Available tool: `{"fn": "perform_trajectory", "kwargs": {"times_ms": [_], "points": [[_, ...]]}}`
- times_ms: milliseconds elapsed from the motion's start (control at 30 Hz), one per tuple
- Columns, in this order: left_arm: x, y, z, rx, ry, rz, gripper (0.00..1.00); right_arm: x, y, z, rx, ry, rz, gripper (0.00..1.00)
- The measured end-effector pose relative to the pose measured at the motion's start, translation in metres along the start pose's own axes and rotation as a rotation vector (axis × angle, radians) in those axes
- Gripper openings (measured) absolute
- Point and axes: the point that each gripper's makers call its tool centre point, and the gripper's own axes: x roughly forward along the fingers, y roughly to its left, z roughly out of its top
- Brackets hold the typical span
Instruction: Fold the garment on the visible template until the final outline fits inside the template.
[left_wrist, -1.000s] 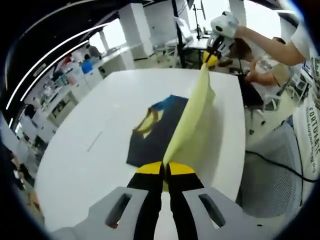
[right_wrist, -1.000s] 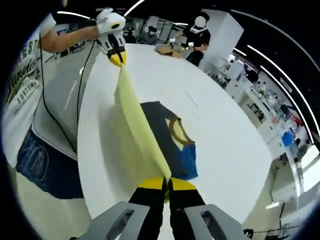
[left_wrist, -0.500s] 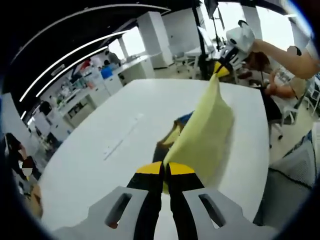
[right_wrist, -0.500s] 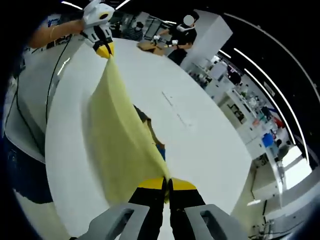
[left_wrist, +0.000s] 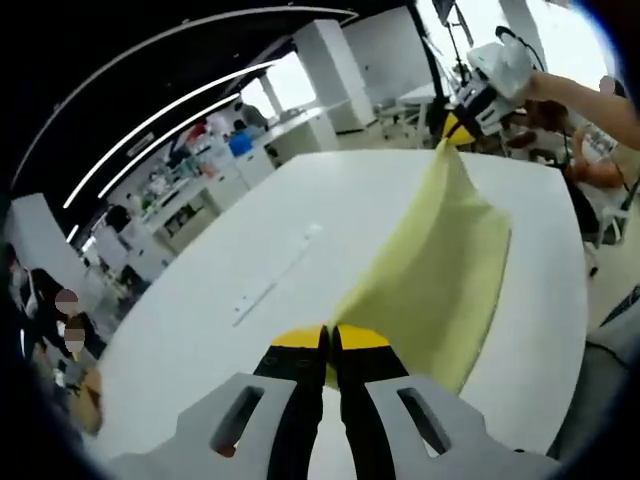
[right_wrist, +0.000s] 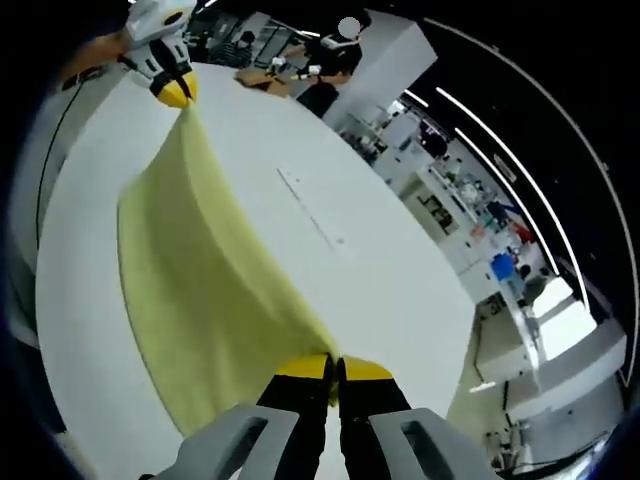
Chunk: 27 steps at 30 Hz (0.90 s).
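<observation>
A pale yellow garment (left_wrist: 430, 270) hangs stretched above the white table (left_wrist: 200, 330) between my two grippers. My left gripper (left_wrist: 330, 340) is shut on one corner at the bottom of the left gripper view. My right gripper (left_wrist: 458, 128), held by a person's hand, pinches the far corner at the upper right. In the right gripper view the garment (right_wrist: 200, 290) spreads from my right gripper (right_wrist: 333, 368), shut on it, up to my left gripper (right_wrist: 175, 97) at the top left. The cloth hides the dark template.
A thin marked line (left_wrist: 275, 280) runs across the table (right_wrist: 380, 290) left of the cloth; in the right gripper view this line (right_wrist: 310, 210) lies to its right. A person (right_wrist: 325, 70) stands at the far end. Shelves and desks line the room beyond.
The garment has swung from edge-on to spread wide across the table, and the dark template with its blue and yellow print has passed out of sight beneath it. Both grippers stay shut.
</observation>
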Motion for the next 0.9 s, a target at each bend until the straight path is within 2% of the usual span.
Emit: {"fn": "perform_trajectory", "kwargs": {"times_ms": [33, 100, 200, 333, 467, 567, 733, 833, 900], "points": [[0.005, 0.001, -0.002, 0.0, 0.003, -0.003, 0.01, 0.007, 0.001, -0.002, 0.009, 0.007, 0.002, 0.0], [0.016, 0.004, -0.008, -0.033, -0.001, 0.01, 0.01, 0.019, 0.003, -0.008, 0.094, 0.019, 0.008, 0.0], [0.034, 0.002, -0.022, -0.061, 0.016, -0.005, 0.01, 0.034, 0.001, -0.016, 0.135, 0.046, 0.001, 0.0], [0.056, 0.002, -0.038, -0.036, 0.053, -0.01, 0.01, 0.061, 0.006, -0.023, 0.17, 0.066, 0.01, 0.0], [0.073, 0.003, -0.048, -0.035, 0.07, -0.024, 0.01, 0.085, 0.013, -0.034, 0.154, 0.109, 0.028, 0.0], [0.089, 0.006, -0.058, -0.011, 0.093, -0.029, 0.01, 0.097, 0.018, -0.04, 0.205, 0.127, 0.06, 0.0], [0.111, 0.011, -0.071, -0.014, 0.118, -0.044, 0.01, 0.118, 0.021, -0.049, 0.23, 0.139, 0.089, 0.0], [0.122, 0.012, -0.078, -0.048, 0.131, -0.056, 0.01, 0.126, 0.025, -0.054, 0.258, 0.147, 0.126, 0.0], [0.128, 0.012, -0.086, -0.109, 0.15, -0.065, 0.01, 0.131, 0.027, -0.057, 0.281, 0.147, 0.15, 0.0]]}}
